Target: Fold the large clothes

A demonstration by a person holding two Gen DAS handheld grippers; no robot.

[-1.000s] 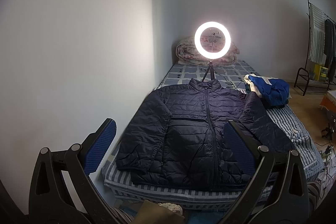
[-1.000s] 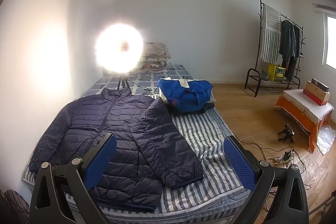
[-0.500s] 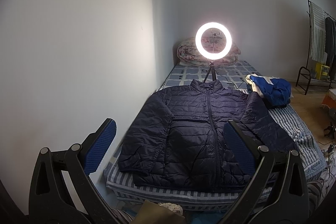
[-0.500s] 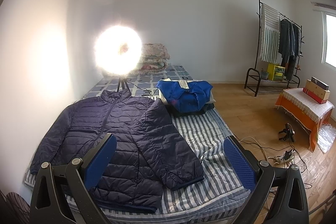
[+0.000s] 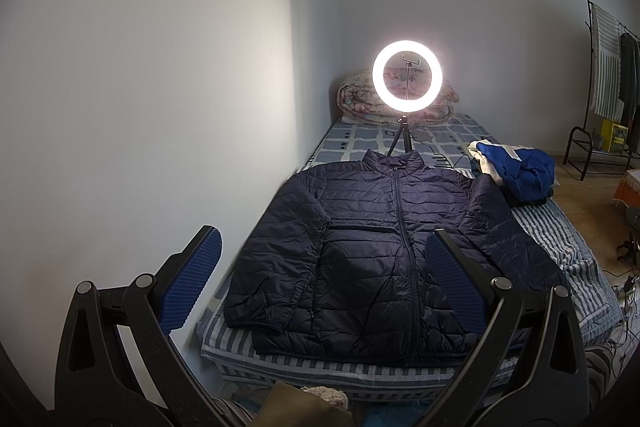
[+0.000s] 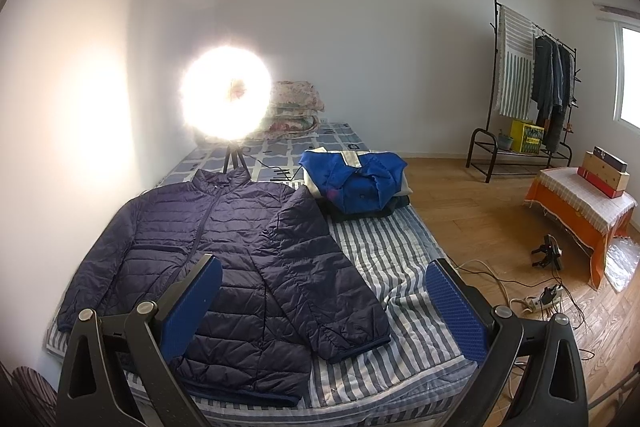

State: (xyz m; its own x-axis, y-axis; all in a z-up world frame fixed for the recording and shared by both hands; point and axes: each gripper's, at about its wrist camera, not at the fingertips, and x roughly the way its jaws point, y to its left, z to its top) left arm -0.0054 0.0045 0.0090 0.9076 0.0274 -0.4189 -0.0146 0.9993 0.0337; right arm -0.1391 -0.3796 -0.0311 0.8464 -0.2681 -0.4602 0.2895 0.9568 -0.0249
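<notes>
On bed (image 5: 560, 247), near its foot: dark navy puffer jacket (image 5: 384, 251) laid flat, front up, zipped, collar toward ring light, both sleeves spread down along sides. Just beyond right sleeve, heap of blue clothing (image 6: 356, 179) on striped sheet. Ring light (image 5: 407, 77) lit, on tripod behind collar; rolled floral quilt (image 6: 296, 107) at head end against wall. Left gripper (image 5: 324, 279) off bed, above its foot, jaws wide apart, holding nothing. Right gripper (image 6: 324, 307) likewise, jaws spread wide, empty, over jacket's right half. Clothes rack (image 6: 532, 83) and orange-draped desk (image 6: 580, 203) far right on wood floor.
</notes>
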